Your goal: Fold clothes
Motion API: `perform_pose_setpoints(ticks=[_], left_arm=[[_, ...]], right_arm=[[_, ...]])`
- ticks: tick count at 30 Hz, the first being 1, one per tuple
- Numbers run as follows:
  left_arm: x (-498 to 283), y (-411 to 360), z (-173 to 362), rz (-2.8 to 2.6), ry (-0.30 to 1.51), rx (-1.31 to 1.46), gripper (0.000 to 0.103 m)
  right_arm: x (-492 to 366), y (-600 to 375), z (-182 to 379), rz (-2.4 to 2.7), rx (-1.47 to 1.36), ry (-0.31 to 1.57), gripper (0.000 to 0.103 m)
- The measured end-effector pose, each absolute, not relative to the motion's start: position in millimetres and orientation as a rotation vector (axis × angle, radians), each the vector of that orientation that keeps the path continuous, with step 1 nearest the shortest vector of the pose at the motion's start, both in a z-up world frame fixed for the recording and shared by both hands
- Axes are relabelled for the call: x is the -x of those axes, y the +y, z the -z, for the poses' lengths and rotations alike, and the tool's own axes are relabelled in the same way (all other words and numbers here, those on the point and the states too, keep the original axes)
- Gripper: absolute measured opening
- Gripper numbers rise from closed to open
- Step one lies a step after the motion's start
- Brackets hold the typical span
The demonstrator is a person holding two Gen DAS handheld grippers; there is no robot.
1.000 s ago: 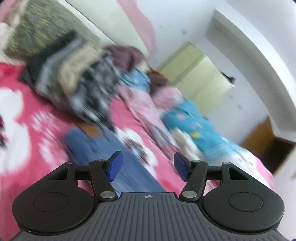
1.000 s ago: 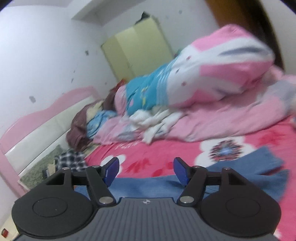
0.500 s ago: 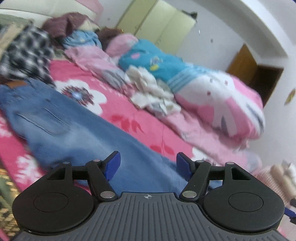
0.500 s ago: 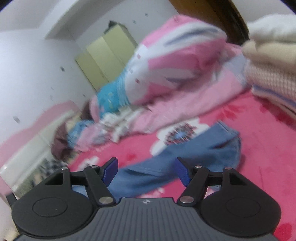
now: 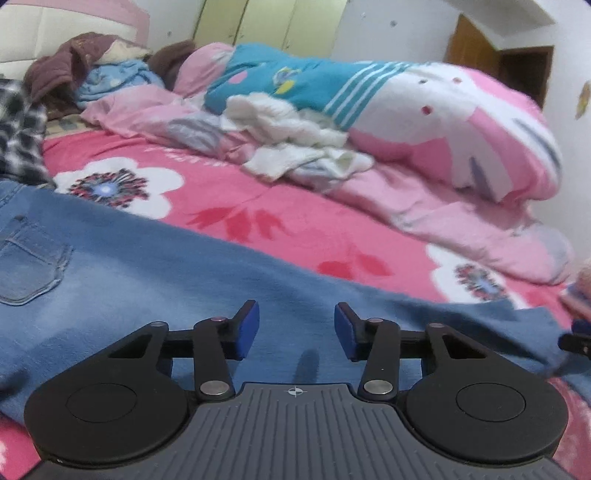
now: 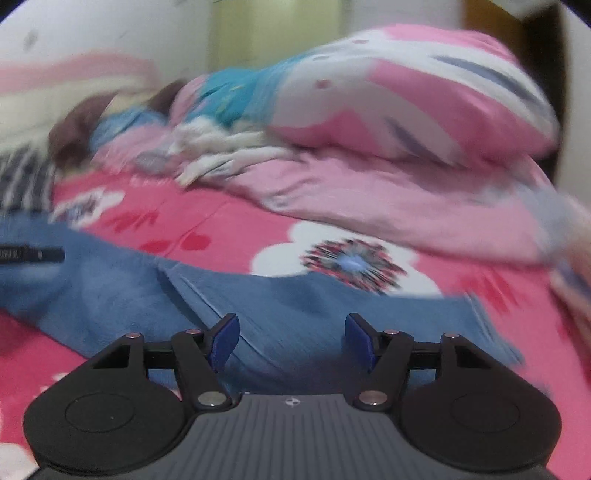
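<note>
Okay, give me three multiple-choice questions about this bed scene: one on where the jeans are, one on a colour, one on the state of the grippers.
1. Where do the jeans lie?
A. Spread flat on the pink flowered sheet
B. On the rolled quilt
C. Hanging on the wardrobe

2. What colour are the gripper pads?
A. Red
B. Blue
C. White

3. What do the left gripper and right gripper hold?
A. Jeans each
B. A white cloth
C. Nothing

Answers: 1 A, the denim is spread on the sheet; 2 B, all pads are blue; 3 C, both stand open over the denim with nothing between the pads.
</note>
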State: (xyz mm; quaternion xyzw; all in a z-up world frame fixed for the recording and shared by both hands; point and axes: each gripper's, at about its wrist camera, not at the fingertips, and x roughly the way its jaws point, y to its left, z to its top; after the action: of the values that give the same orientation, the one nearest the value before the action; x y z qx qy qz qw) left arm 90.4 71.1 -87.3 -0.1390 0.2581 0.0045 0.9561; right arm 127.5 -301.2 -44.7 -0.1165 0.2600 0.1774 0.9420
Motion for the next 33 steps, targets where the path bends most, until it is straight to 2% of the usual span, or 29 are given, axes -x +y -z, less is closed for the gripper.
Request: perform_pose_setpoints(ticks=[3,4,6,8,10,15,24,28,33], left_arm=[[-94.8,79.1,102.6,-0.022,0.573,0.32,0.043],[-93.6,80.6,106.0,-0.019,0.571,0.33,0.043],[-91.9,79.9,105.9,-0.017,0.563,0.33,0.043],[-91.8,80.8,104.4,-0.015,0.566,0.34,0.043],[-91.2,83.1,105.6,-0.012,0.561,0.351,0.044],[-91.0,82.9,111.5,-0.011,0.536,0.346,0.046],[-89.5,87.5,112.8,-0.015,0.527,0.394,0.046],[-86.4,94.1,117.1,-0.001,0.503,0.449,0.046],[-85.0,98.2,119.0,0.007,0.492,0.488,0.045]], right_arm=[[-143.5,-278.2,59.1,-0.367,0.363,0.58,0.066],[-148.4,-274.1,63.5,-0.37,0.383,0.609,0.062],[-152.3,-271.7,65.3,-0.372,0.378,0.65,0.045],[-153.5,-270.8,64.3,-0.365,0.366,0.678,0.009],[-148.8,-268.0,59.3,-0.358,0.372,0.679,0.004],[-128.4,-268.6,30.1,-0.366,0.314,0.662,0.001],[-70.9,-244.2,-21.4,-0.675,-0.037,0.699,0.0],[-51.7,-197.9,-18.4,-0.918,-0.116,0.715,0.0],[-34.2,-137.4,14.3,-1.143,-0.043,0.784,0.001]])
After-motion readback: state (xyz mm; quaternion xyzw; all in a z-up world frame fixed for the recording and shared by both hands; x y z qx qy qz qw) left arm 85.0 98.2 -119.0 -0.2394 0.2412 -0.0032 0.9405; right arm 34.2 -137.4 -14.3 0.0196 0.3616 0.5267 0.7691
